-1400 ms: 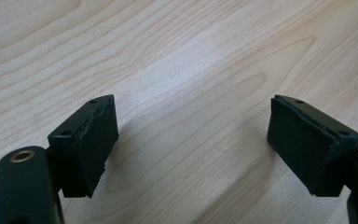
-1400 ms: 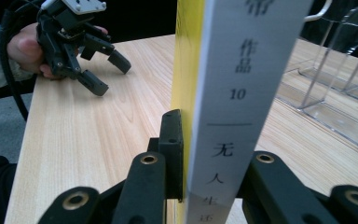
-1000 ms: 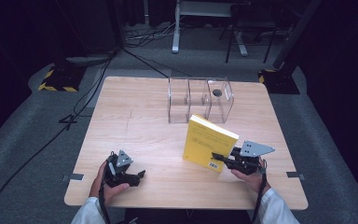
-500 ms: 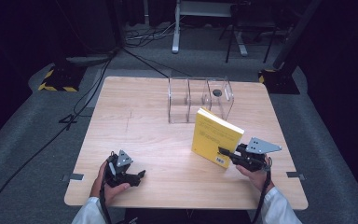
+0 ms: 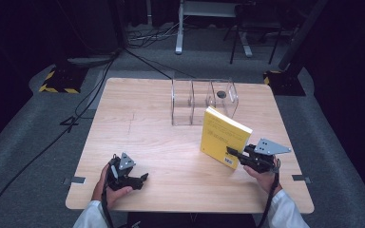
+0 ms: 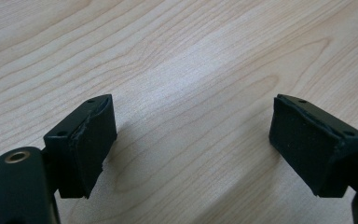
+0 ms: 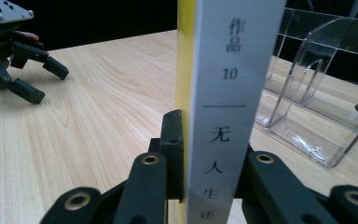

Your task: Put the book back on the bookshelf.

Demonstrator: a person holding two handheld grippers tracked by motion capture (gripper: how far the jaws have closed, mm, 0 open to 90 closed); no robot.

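Note:
A yellow book (image 5: 223, 137) with a white spine (image 7: 228, 93) stands nearly upright above the right part of the wooden table (image 5: 161, 142). My right gripper (image 5: 230, 153) is shut on its lower corner, jaws pressing both covers (image 7: 209, 140). Near the front left edge my left gripper (image 5: 145, 178) rests low over the wood, open, with nothing between its pads (image 6: 193, 126). It also appears far off in the right gripper view (image 7: 46, 83).
A clear acrylic rack (image 5: 202, 102) with upright dividers stands at the back centre of the table, just behind the book (image 7: 307, 93). Dark floor with cables and stand bases surrounds the table.
The right gripper and the book have shifted slightly to the right and the book stands a little more upright. The left gripper has stayed put.

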